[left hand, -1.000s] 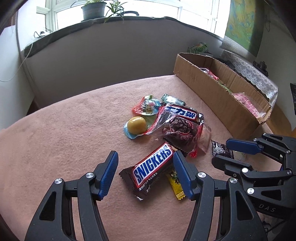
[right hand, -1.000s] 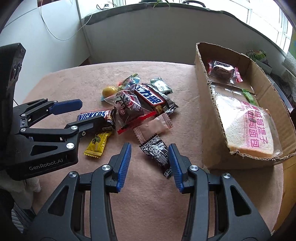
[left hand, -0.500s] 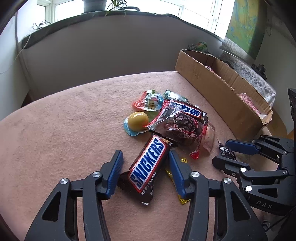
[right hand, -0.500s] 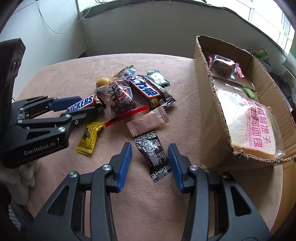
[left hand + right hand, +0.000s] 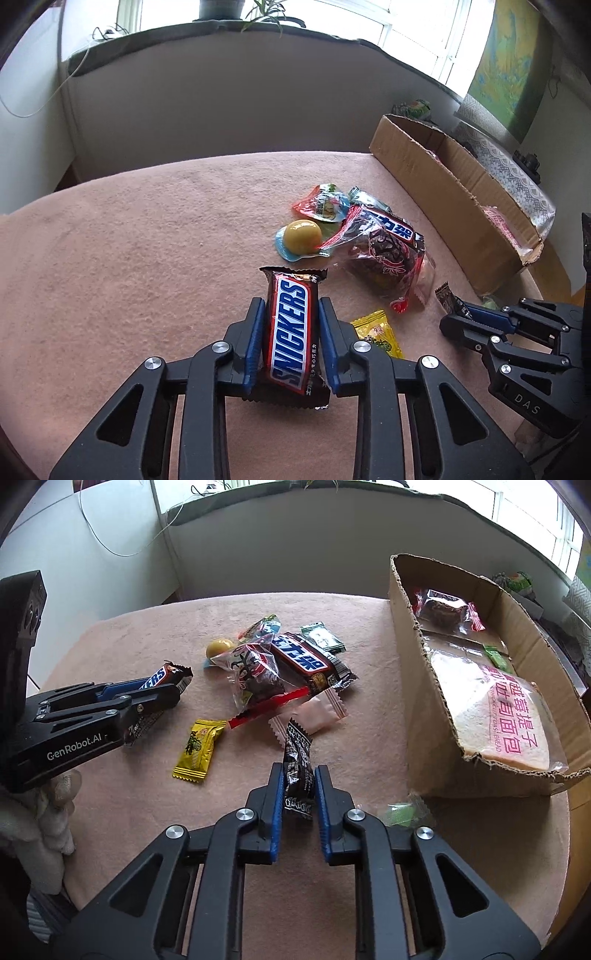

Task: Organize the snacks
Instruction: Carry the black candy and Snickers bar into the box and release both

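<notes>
My left gripper (image 5: 291, 306) is shut on a Snickers bar (image 5: 291, 332) and holds it just above the pink cloth; it shows from the side in the right wrist view (image 5: 162, 679). My right gripper (image 5: 298, 771) is shut on a small black candy wrapper (image 5: 297, 764). It appears at the right of the left wrist view (image 5: 458, 314). A pile of snacks lies ahead: a second chocolate bar (image 5: 306, 661), a clear bag with a brown cake (image 5: 255, 675), a yellow jelly cup (image 5: 301, 236), a yellow candy (image 5: 197, 747) and a pale pink packet (image 5: 314, 712).
An open cardboard box (image 5: 424, 716) stands at the right, holding a bread packet (image 5: 506, 716) and a wrapped cake (image 5: 441, 607). A green candy (image 5: 400, 812) lies in front of the box. A low grey wall and window sill run along the back.
Both grippers have closed: the left on the Snickers bar, the right on the black candy. Both items have lifted slightly and the bar has turned in line with the fingers.
</notes>
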A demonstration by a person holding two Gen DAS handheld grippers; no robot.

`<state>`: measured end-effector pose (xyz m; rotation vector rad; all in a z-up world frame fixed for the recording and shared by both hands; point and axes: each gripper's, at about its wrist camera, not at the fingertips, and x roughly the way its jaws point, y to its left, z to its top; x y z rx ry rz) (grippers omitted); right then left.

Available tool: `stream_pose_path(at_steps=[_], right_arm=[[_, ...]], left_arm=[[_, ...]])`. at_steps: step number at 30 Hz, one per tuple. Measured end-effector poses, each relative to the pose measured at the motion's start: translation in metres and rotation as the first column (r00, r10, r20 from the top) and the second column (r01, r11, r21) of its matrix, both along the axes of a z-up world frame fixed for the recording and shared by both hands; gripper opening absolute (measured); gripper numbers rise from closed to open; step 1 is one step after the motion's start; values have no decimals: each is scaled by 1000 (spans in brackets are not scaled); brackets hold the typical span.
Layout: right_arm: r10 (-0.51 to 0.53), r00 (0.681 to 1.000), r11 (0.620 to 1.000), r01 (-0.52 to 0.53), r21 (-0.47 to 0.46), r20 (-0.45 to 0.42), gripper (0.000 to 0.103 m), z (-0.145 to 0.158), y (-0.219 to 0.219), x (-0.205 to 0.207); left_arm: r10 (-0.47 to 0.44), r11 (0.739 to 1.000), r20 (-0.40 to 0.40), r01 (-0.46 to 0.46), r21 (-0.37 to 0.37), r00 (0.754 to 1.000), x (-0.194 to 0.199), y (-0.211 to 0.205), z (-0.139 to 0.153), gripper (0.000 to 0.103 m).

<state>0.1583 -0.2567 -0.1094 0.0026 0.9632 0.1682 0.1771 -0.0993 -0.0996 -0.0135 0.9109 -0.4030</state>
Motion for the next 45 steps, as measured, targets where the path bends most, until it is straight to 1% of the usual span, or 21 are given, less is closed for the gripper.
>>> stream_pose_path(at_steps=[5, 9, 16, 22, 33, 41, 45], right_arm=[[4, 1000, 999, -5, 35, 29, 16, 15, 1, -8], [9, 998, 999, -12, 48, 68, 16, 32, 1, -16], [-15, 988, 997, 3, 76, 152, 16, 68, -15, -24], [-61, 980, 996, 46, 82, 192, 16, 85, -44, -24], [-163, 962, 984, 144, 101, 219, 16, 95, -108, -14], [-211, 954, 975, 190, 112, 211, 16, 88, -148, -3], [-230, 953, 971, 211, 112, 199, 16, 82, -163, 3]], left_arm=[[26, 999, 21, -25, -39, 999, -5, 8, 15, 27], [29, 997, 45, -26, -66, 999, -9, 11, 30, 27], [-3, 993, 83, 13, -118, 997, -9, -10, 56, 27], [-34, 988, 107, 50, -145, 994, -4, -36, 69, 27], [-68, 981, 121, 89, -173, 990, 10, -86, 80, 27], [-124, 981, 116, 139, -138, 985, 23, -128, 77, 27], [-136, 979, 100, 150, -142, 986, 33, -145, 73, 27]])
